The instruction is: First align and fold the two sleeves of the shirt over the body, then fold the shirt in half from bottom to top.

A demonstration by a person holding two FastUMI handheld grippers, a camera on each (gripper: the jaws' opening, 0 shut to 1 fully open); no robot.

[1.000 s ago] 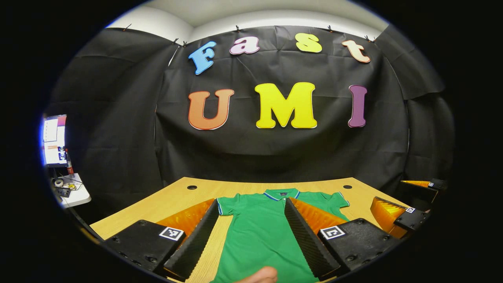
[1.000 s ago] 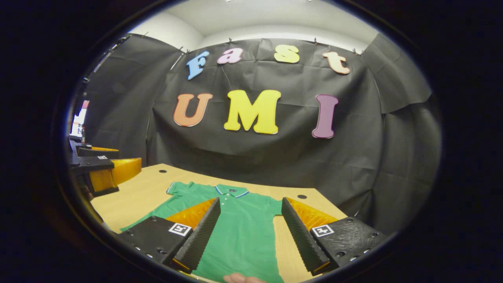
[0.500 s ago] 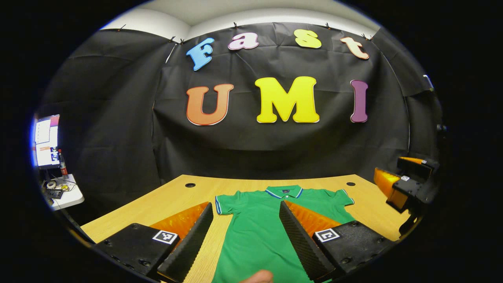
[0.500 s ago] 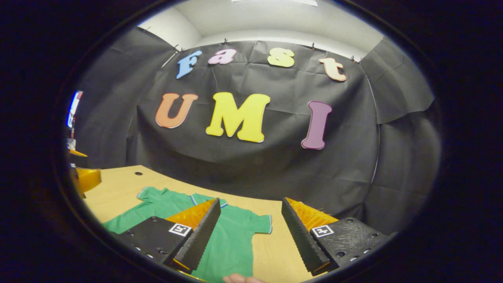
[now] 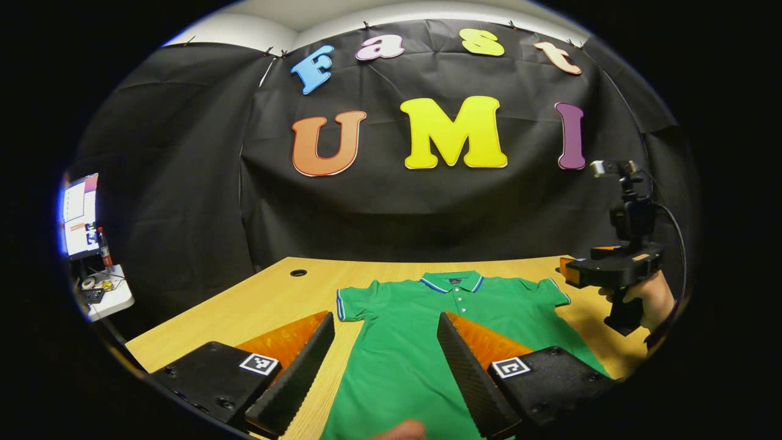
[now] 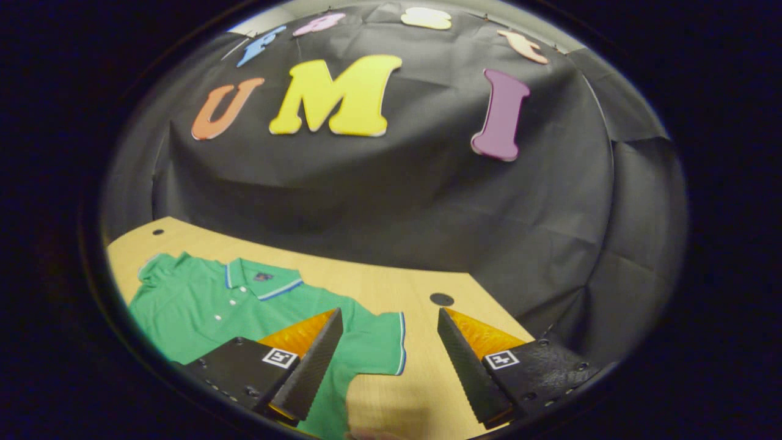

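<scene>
- Two grippers are hanging above the shirt (image 5: 421,342), both spread wide and gripping nothing: the left gripper (image 5: 382,333) over its body, the right gripper (image 6: 388,327) over one sleeve (image 6: 382,342).
- The shirt is lying flat on the table (image 5: 269,299), sleeves unfolded.

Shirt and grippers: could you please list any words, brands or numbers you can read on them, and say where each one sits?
Shirt, neck label: a dark patch, too small and blurred to read.
Left gripper, square markers: black-and-white patterns, no words or numbers.
Right gripper, square markers: the same kind of patterns, no words.
So there is no readable text on any of them.
</scene>
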